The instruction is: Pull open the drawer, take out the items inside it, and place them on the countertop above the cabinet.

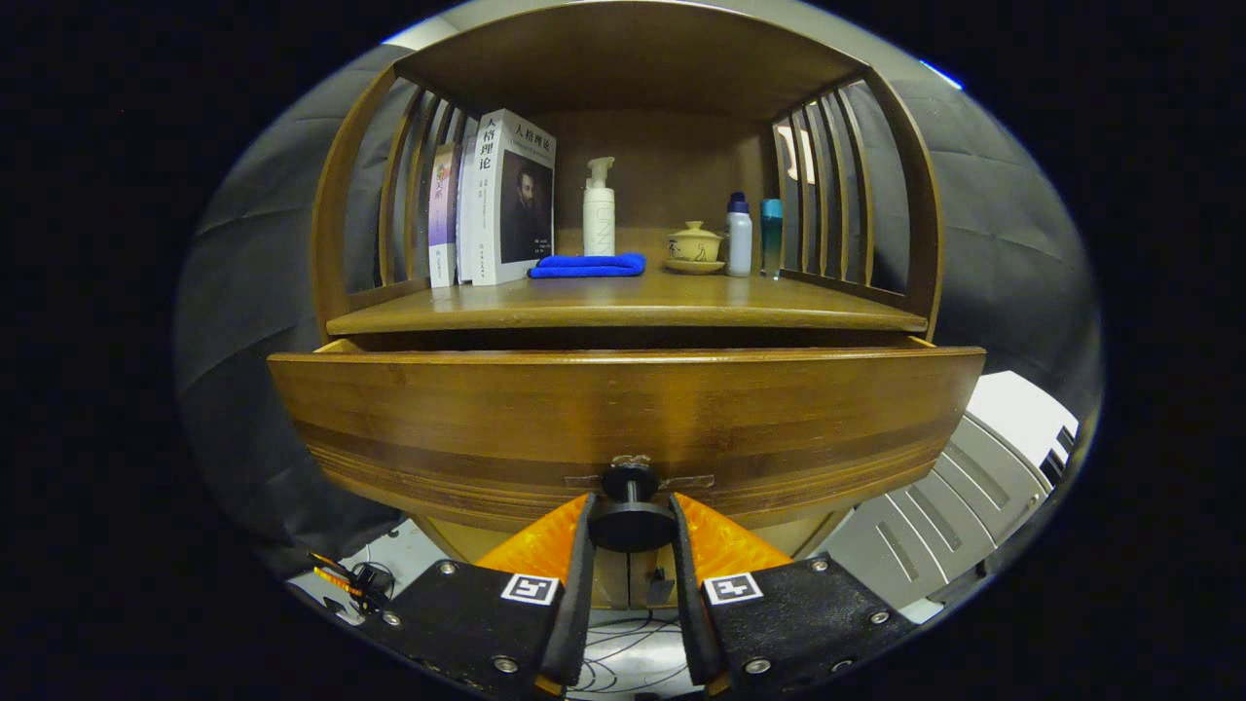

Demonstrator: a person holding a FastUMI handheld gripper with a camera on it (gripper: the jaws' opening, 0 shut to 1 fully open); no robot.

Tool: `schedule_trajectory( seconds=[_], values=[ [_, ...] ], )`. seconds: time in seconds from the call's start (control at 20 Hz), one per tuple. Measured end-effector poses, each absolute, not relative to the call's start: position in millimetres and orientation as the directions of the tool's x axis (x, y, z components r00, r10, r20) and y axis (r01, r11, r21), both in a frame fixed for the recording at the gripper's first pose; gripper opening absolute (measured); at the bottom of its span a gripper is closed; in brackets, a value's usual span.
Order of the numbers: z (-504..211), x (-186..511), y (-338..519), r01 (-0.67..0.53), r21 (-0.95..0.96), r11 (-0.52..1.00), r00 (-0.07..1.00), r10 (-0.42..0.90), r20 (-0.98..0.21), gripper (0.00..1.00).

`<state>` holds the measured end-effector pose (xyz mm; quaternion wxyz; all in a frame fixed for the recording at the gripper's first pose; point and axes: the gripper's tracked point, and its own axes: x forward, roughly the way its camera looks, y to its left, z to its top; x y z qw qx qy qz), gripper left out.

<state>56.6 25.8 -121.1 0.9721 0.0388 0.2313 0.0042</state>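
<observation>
One stage of the task reads as under way, with the rest outstanding. The wooden drawer (623,419) stands part-way out of the cabinet: a dark gap shows between the top edge of its front panel and the underside of the countertop (623,304). Its interior is hidden from this angle, so what lies inside cannot be told.

The gripper (631,531) is at the drawer's round black knob (631,518). The knob sits between the two fingers, which close in against either side of it; I judge them clamped on it, though how firm the contact is cannot be confirmed.

Outward from there, the countertop above the drawer carries a row of upright books (501,200), a folded blue cloth (588,265) just in front of a white pump bottle (599,209), a lidded tea bowl on a saucer (695,246), and two small bottles (751,234) beside it. Bare wood shows along the front edge, which looks adequate for setting items down.

Outstanding, by my judgement: draw the drawer out further until its contents are reachable, release the knob, lift each item out, and place it on the countertop.
</observation>
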Motion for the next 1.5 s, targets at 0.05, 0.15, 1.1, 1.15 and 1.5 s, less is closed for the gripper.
schedule_trajectory(
  seconds=[0.05, 0.15, 1.1, 1.15, 1.5],
  values=[
    [-120.1, 50.8, 25.5, 0.01, 0.077, 0.997, 0.891, 0.026, -0.454, 0.4],
    [-118.6, 39.4, 24.3, 0.009, 0.065, 0.998, 0.887, 0.022, -0.462, 0.4],
    [-120.2, -49.5, 24.2, 0.012, 0.053, 0.998, 0.85, 0.018, -0.527, 0.4],
    [-119.3, -48.6, 25.7, 0.017, 0.062, 0.998, 0.852, 0.018, -0.524, 0.4],
    [-68.1, -56.4, 18.1, 0.05, 0.191, 0.98, 0.923, 0.027, -0.385, 0.73]
  ],
)
